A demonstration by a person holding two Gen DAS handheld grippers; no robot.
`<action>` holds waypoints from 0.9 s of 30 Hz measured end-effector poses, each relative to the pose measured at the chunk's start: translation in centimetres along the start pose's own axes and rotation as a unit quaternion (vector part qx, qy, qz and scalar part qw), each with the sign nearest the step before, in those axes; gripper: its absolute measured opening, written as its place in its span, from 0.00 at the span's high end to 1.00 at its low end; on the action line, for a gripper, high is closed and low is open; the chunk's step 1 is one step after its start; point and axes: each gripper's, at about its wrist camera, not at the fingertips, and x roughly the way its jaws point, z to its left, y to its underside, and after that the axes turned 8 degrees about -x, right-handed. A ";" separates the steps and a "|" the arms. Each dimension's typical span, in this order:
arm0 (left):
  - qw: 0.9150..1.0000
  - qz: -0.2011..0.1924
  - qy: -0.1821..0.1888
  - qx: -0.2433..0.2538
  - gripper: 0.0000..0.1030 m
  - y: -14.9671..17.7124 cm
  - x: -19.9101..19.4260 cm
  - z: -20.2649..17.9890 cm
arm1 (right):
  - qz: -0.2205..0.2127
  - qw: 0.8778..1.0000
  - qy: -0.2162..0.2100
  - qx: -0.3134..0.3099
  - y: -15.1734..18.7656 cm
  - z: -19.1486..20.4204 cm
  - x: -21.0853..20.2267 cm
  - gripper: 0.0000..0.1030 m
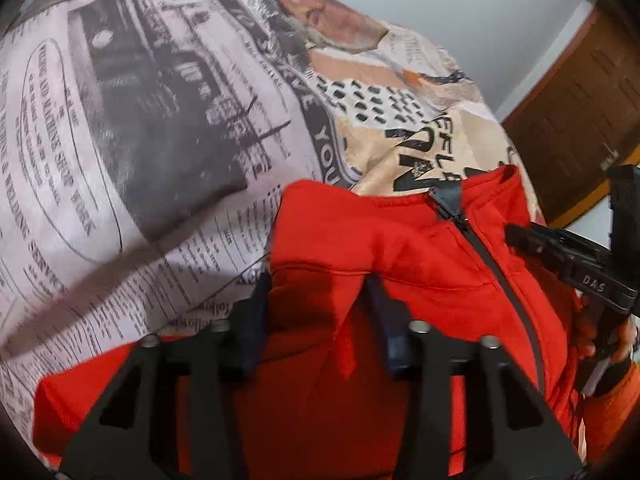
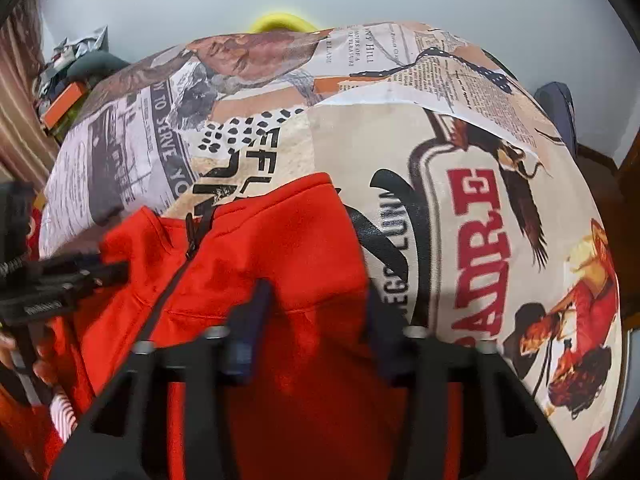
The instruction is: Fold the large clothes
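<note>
A red fleece jacket [image 1: 420,248] with a dark zipper [image 1: 480,248] lies collar-up on a newspaper-print cover [image 1: 160,120]. My left gripper [image 1: 320,304] is shut on a bunched fold of the jacket near the left shoulder, and red cloth fills the gap between its fingers. In the right wrist view, my right gripper [image 2: 318,316] is shut on the red jacket [image 2: 280,232] at the other shoulder. Each gripper shows in the other's view: the right gripper [image 1: 516,232] beside the zipper, the left gripper [image 2: 120,268] at the collar's left.
The printed cover [image 2: 460,160] spreads wide beyond the jacket. A brown wooden door [image 1: 580,120] stands at the right. Clutter with an orange box [image 2: 64,108] sits at the far left, beside a striped curtain [image 2: 20,100]. A yellow object [image 2: 280,22] peeks over the far edge.
</note>
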 end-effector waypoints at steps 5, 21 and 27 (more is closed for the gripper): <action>1.000 -0.026 -0.008 0.003 0.95 0.2 -2.6 -0.6 | -0.006 1.000 -0.008 0.013 0.3 0.2 -1.0 0.93; 0.986 -0.089 -0.052 0.133 0.97 6.9 -19.3 -8.4 | -0.091 0.994 -0.027 -0.051 4.1 6.6 -17.9 0.94; 0.983 -0.078 -0.057 0.155 0.97 11.3 -21.8 -9.2 | -0.086 0.994 -0.033 -0.054 7.4 7.8 -21.1 0.94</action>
